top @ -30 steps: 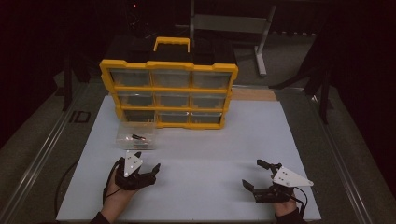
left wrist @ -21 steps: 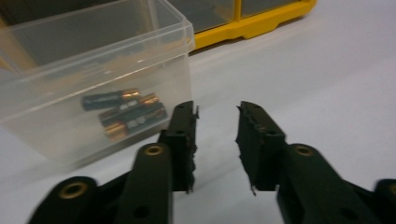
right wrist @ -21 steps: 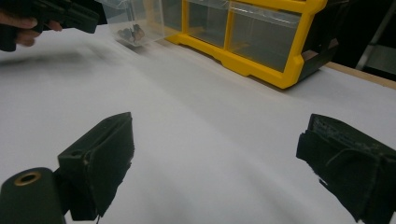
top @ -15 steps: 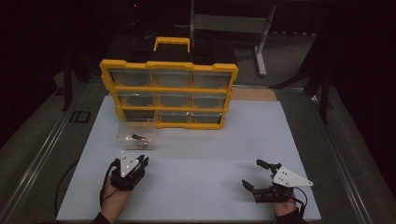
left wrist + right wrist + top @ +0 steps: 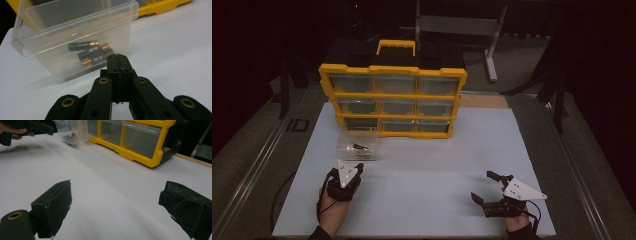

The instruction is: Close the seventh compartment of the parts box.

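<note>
A pale, matte white tabletop (image 5: 427, 175) lies under dim light, with dark floor and a metal rail running along either side of it. At its far edge stands a yellow organiser case (image 5: 393, 102) of clear drawers, three across and three down, a yellow handle on top. Beyond it the room falls to black, apart from a grey metal stand (image 5: 462, 25); what else sits back there is probably stored equipment, too dark to make out.

A clear plastic bin (image 5: 75, 37) rests on the tabletop just in front of the case's lower left corner, and three batteries (image 5: 93, 53) lie side by side on its floor.

The left gripper (image 5: 117, 62) sits just short of the bin's near wall. Its fingers stood spread a second ago and have just been closing; they are now pressed together with nothing between them. The hand has edged slightly toward the bin.

The right gripper (image 5: 112, 205) rests near the front right of the tabletop, well apart from the bin, fingers spread wide and empty, just as before.
</note>
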Action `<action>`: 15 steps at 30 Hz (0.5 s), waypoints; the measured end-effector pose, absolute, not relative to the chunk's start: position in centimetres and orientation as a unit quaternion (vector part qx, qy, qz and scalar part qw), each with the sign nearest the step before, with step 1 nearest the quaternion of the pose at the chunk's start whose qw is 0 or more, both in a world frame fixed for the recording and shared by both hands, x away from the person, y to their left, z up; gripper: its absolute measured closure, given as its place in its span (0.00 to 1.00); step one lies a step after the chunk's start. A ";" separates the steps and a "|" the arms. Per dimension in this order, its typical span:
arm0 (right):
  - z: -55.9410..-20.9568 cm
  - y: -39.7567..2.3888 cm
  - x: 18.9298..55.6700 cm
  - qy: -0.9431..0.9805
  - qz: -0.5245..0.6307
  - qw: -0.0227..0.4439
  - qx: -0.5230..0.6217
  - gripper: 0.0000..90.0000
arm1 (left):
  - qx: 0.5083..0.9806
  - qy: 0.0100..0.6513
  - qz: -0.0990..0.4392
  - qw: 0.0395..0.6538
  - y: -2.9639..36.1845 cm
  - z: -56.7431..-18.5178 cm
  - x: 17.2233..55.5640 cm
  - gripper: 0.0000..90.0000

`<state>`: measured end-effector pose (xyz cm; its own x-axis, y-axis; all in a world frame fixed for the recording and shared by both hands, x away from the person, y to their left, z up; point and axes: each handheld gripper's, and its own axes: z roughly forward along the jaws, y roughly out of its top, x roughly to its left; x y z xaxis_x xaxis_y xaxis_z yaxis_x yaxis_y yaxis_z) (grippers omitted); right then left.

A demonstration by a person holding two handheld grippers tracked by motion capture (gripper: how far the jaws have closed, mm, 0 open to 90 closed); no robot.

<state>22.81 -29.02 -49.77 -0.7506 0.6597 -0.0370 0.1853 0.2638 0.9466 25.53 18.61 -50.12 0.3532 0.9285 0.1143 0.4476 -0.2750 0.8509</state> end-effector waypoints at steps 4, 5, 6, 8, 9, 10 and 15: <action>-49.8 -29.0 22.8 0.765 0.540 0.219 0.276 0.10 | 0.725 0.474 0.318 0.384 18.8 -50.2 25.9 0.98; -49.8 -29.0 22.8 0.765 0.540 0.219 0.276 0.10 | 0.725 0.474 0.318 0.384 18.8 -50.2 25.9 0.98; -49.8 -29.0 22.8 0.765 0.540 0.219 0.275 0.10 | 0.729 0.471 0.322 0.378 18.8 -50.3 26.1 0.98; -49.8 -29.0 22.8 0.764 0.540 0.218 0.276 0.10 | 0.730 0.472 0.327 0.371 18.8 -50.5 26.3 0.98; -49.8 -29.0 22.8 0.765 0.540 0.218 0.275 0.10 | 0.730 0.471 0.330 0.370 18.8 -50.5 26.4 0.98; -49.8 -29.0 22.8 0.765 0.540 0.218 0.275 0.10 | 0.728 0.473 0.331 0.370 18.8 -50.5 26.5 0.98; -49.8 -29.0 22.8 0.764 0.541 0.218 0.276 0.10 | 0.726 0.482 0.326 0.367 19.0 -50.6 27.0 0.98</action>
